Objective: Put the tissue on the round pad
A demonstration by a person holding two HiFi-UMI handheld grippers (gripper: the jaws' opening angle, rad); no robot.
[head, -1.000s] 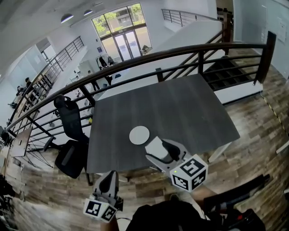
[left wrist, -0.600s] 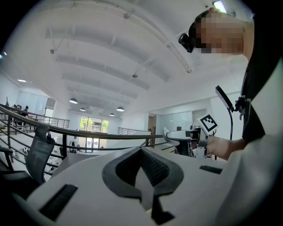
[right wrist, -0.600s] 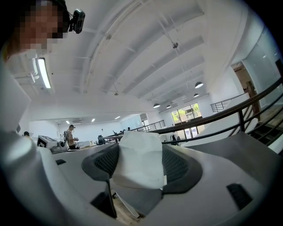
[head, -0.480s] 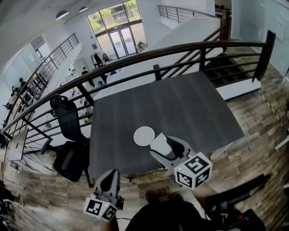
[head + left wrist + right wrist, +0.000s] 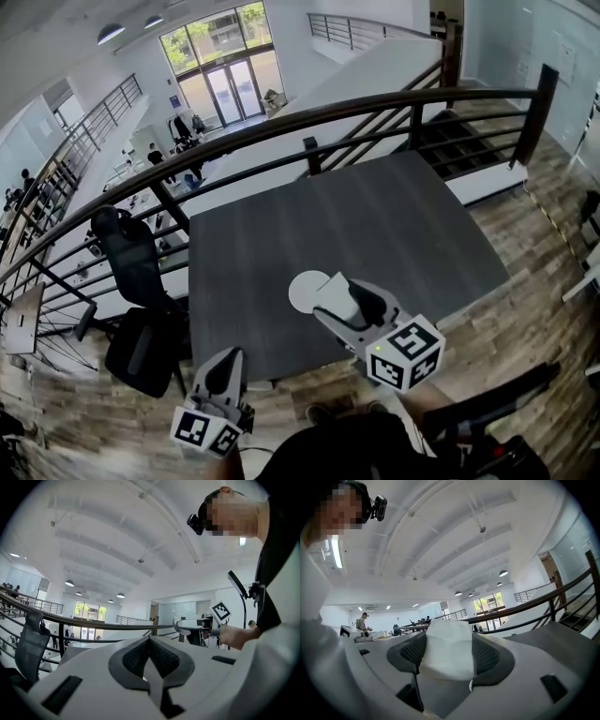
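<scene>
holding the white tissue (image 5: 330, 296) clamped between its pads, right gripper (image 5: 339, 302) sits over the near part of the dark surface (image 5: 375, 225). head view: tissue overlaps the round pad's (image 5: 302, 289) right edge. left gripper (image 5: 223, 370) jaws together, empty, off the surface's near edge.

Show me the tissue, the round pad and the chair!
tissue (image 5: 447, 648): right gripper view, its middle, between the jaws.
round pad (image 5: 302, 291): head view, its bare left part.
chair (image 5: 131, 262): head view, its backrest.
</scene>
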